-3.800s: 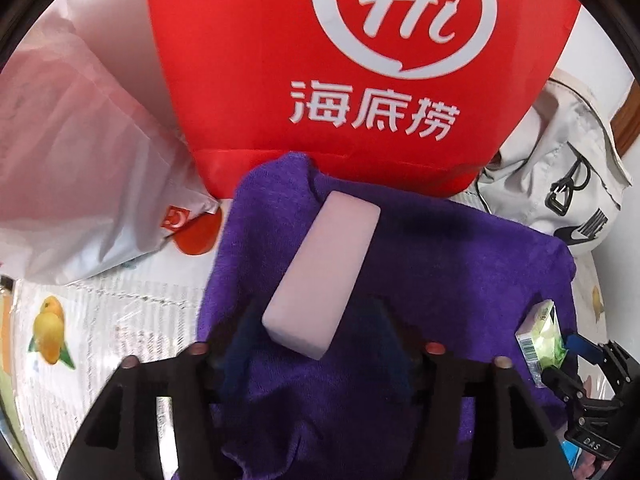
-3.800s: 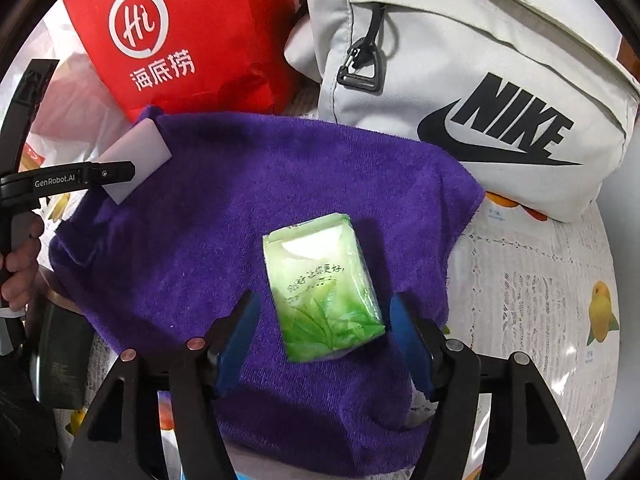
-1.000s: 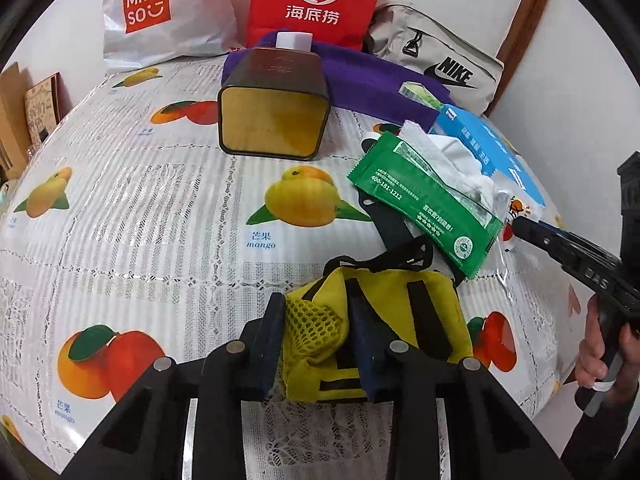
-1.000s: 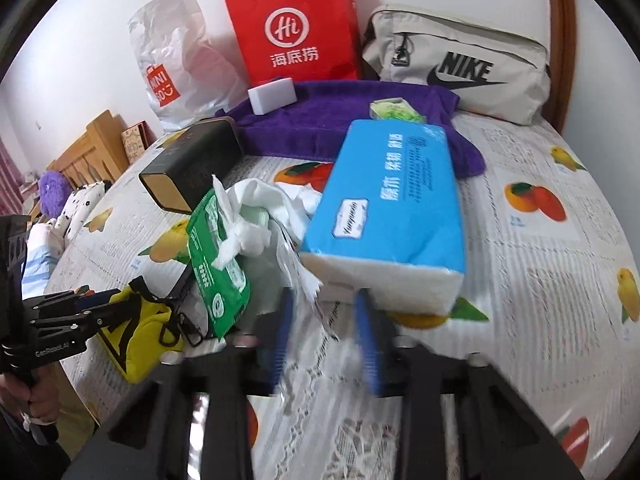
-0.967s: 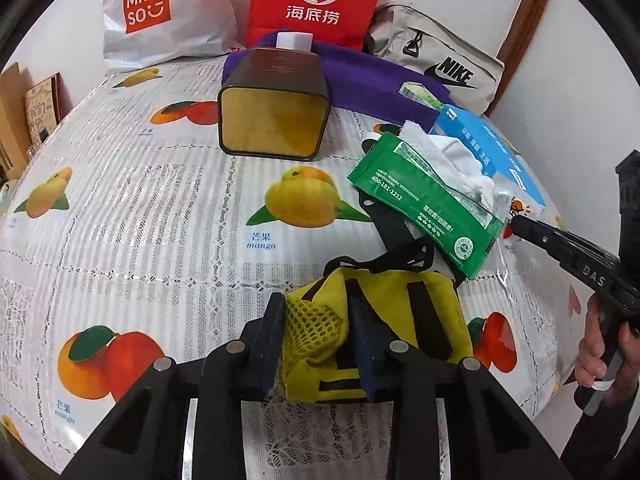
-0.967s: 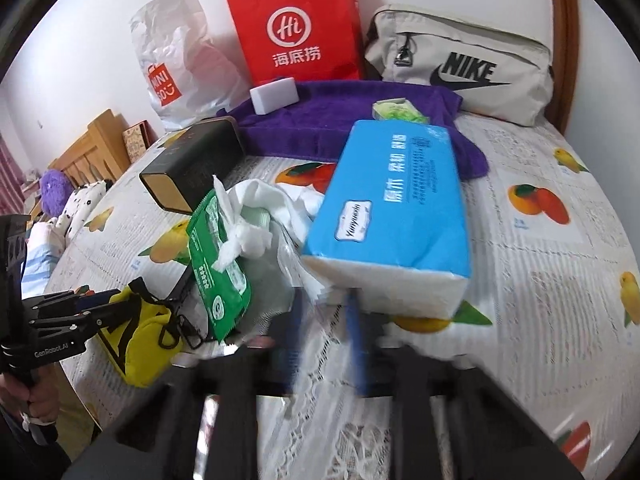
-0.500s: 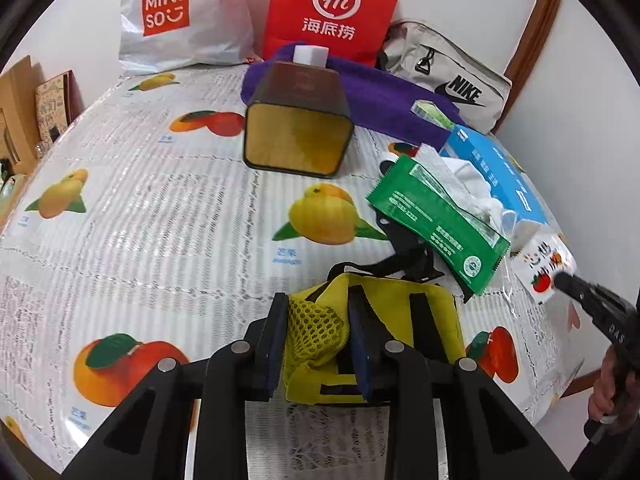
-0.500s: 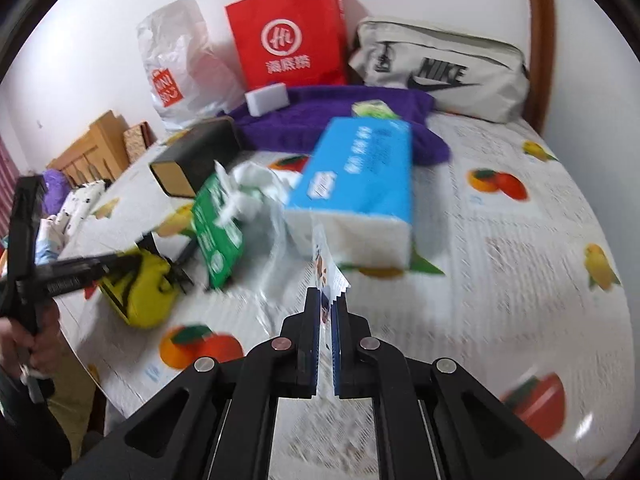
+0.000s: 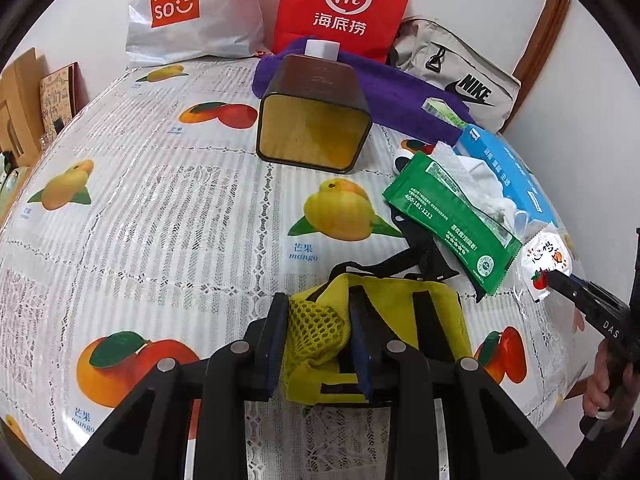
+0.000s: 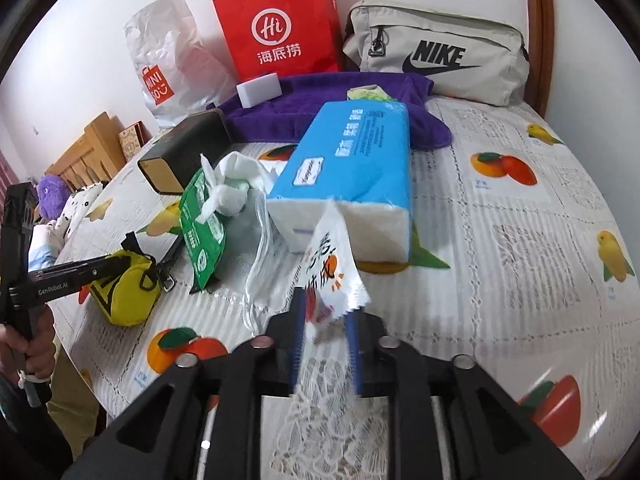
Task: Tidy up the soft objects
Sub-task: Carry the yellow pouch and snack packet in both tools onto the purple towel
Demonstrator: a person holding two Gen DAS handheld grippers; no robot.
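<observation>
My left gripper [image 9: 318, 320] is shut on the mesh end of a yellow pouch [image 9: 384, 328] with black straps, near the table's front edge; the pouch also shows in the right wrist view [image 10: 124, 292]. My right gripper [image 10: 326, 308] holds a small white tissue packet [image 10: 330, 264] with orange print, a little above the table; the packet shows at the right of the left wrist view [image 9: 546, 260]. At the back lies a purple towel [image 10: 320, 96] with a white sponge [image 10: 258, 89] and a green tissue pack [image 10: 368, 94] on it.
A blue tissue pack [image 10: 352, 160], a green wipes pack [image 10: 200, 224] with white tissue pulled out and a dark square tin [image 9: 312, 120] lie mid-table. A red paper bag [image 10: 280, 24], Miniso bag [image 9: 188, 12] and grey Nike bag [image 10: 440, 52] line the back wall.
Both grippers have left the purple towel and come to the table's front. The left has closed on the yellow pouch; the right has taken the white packet and lifted it, turning it flatter.
</observation>
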